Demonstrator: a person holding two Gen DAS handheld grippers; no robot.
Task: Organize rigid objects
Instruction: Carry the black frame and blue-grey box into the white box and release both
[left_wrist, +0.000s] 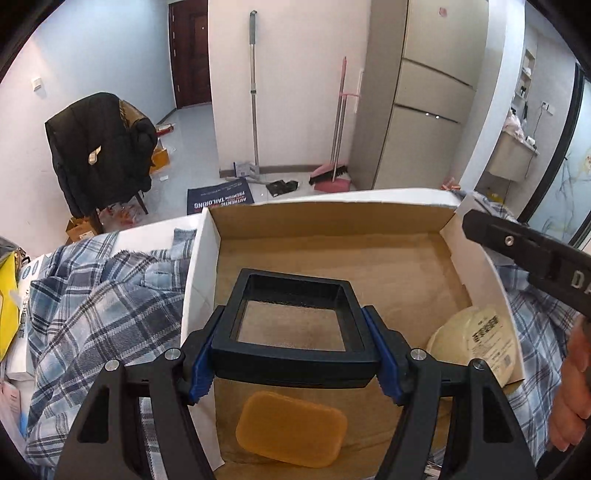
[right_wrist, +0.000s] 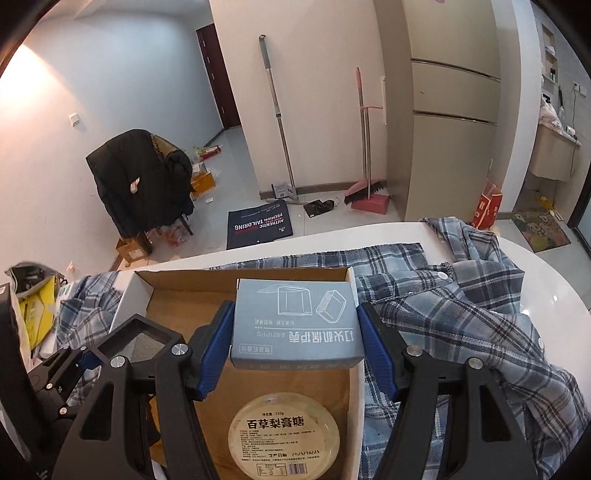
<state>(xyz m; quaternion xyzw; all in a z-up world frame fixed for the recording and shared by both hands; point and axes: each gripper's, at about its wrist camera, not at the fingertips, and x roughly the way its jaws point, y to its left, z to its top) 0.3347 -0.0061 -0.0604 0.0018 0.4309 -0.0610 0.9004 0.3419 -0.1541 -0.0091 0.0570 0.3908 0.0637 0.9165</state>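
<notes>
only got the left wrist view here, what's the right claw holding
Observer: The right claw is shut on a blue-grey carton, held over the cardboard box.
Operator: that round thing at my right edge, what is it
Observer: A round tub with a printed label, lying on the box floor below the carton.
Operator: is the table bare right of the box
Observer: No, a plaid shirt is spread there.
</notes>
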